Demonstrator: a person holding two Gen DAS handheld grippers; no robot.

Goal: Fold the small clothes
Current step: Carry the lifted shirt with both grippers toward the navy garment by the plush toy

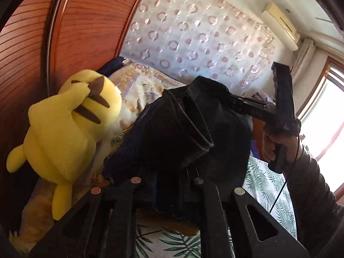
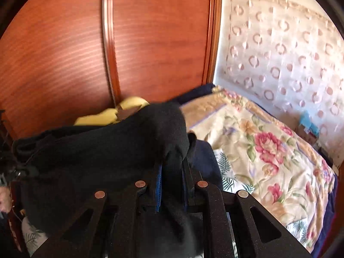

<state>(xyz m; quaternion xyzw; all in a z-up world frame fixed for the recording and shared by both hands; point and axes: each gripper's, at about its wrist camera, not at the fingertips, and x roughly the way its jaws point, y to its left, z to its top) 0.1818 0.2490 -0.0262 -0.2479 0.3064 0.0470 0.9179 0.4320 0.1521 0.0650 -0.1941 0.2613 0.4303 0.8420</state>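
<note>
Closest to each wrist camera, a black garment (image 1: 189, 129) hangs lifted above the bed, stretched between two hand-held grippers. The left hand-held gripper (image 1: 169, 180) sits at the bottom of its own view, its black fingers nearly closed on a bunched, folded edge of the dark cloth, which rises in thick pleats just ahead of them. In the right wrist view, the right hand-held gripper (image 2: 172, 172) is likewise clamped on the garment (image 2: 103, 157), with fabric pinched between its blue-lined pads and draping away to the left.

Just beyond the cloth in the left wrist view, the right hand-held gripper (image 1: 255, 105) appears again from the side, its fingers buried in the far edge of the garment. A person's hand (image 1: 273, 146) grips its handle, with a grey sleeve (image 1: 309, 189) trailing to the lower right.

Beneath the garment lies a bed sheet with green leaf prints (image 1: 264, 185). Farther back, a floral blanket (image 2: 258, 148) with pink roses covers the bed. A yellow plush toy (image 1: 64, 124) with brown stripes lies to the left, against a reddish wooden wardrobe (image 2: 150, 43).

Farthest away, a white curtain with ring patterns (image 1: 193, 32) hangs behind the bed, an air conditioner (image 1: 281, 23) is mounted high on the wall, and a bright window (image 1: 324, 116) is at the right.
</note>
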